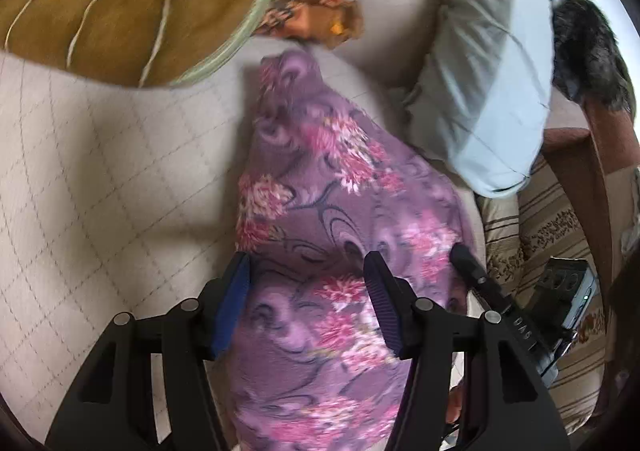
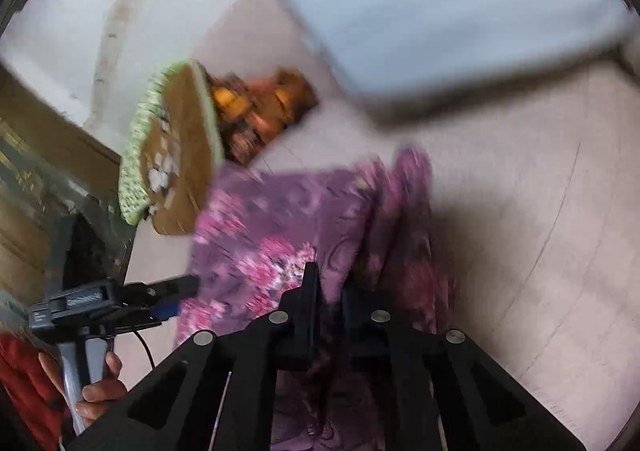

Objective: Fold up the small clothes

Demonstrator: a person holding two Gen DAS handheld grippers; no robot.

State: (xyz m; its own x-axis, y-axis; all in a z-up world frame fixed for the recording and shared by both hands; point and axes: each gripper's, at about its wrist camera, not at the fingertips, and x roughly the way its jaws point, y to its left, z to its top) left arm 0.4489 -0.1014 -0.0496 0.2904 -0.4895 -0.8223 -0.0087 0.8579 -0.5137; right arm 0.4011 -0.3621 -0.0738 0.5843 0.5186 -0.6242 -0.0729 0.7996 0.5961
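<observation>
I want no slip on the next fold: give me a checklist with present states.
1. Right tool shut on the purple floral garment: ok.
2. Left tool gripping: not ok, fingers open around the cloth.
3. Garment flat on the quilted bed cover: not ok, bunched and lifted.
4. Pale blue pillow apart from the garment: cannot tell.
5. Orange printed cloth apart from the garment: ok.

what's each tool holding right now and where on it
The right tool pinches the purple floral garment at its near edge. The left tool is open around it, gripping nothing.
</observation>
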